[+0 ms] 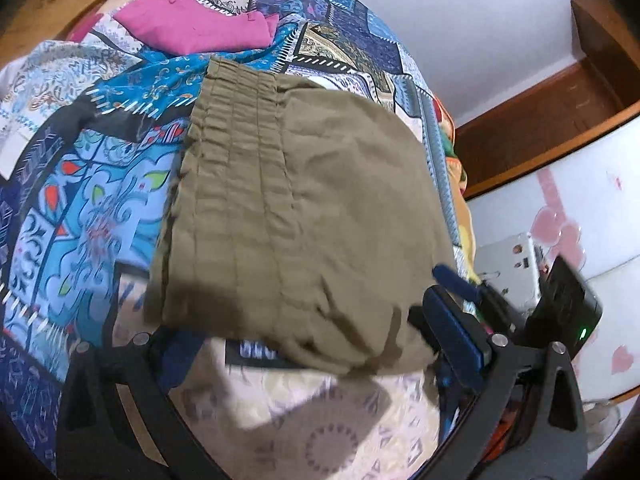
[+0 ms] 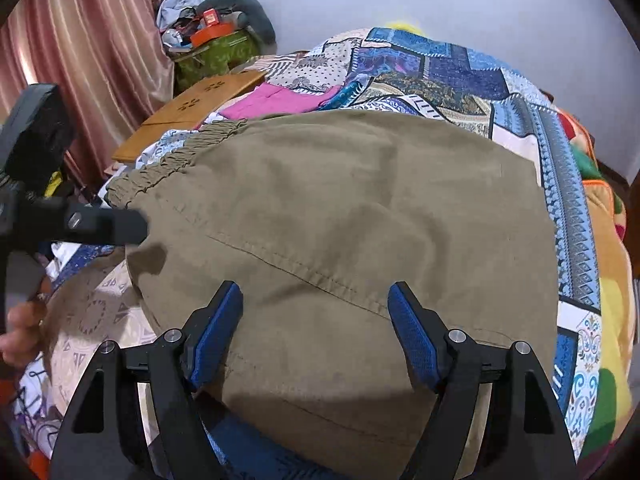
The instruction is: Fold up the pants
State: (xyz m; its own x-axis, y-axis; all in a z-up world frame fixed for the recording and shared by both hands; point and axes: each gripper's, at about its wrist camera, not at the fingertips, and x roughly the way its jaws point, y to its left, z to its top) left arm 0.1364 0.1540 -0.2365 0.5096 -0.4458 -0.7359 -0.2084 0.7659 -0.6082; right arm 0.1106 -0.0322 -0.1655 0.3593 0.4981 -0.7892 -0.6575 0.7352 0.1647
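**Inspector:** Position of the olive-brown folded cotton pants (image 2: 340, 216)?

**Assistant:** Flat on the patchwork quilted bedspread (image 2: 460, 68), with the waistband at the left end.

**Inspector:** Behind them?

**Assistant:** A folded magenta cloth garment (image 2: 272, 102) lies on the bedspread just beyond the far edge. A flat tan wooden board (image 2: 192, 120) lies left of it. A green patterned fabric bag (image 2: 216, 56) stands behind the board, against the wall.

**Inspector:** Grippers?

**Assistant:** The right gripper (image 2: 316, 308) is over the pants' near edge, fingers (image 2: 216, 332) apart with cloth between them. The left gripper (image 2: 136, 226) is at the pants' left edge, just before the waistband. Its fingers (image 1: 452, 320) are spread and the pants' near edge lies between them.
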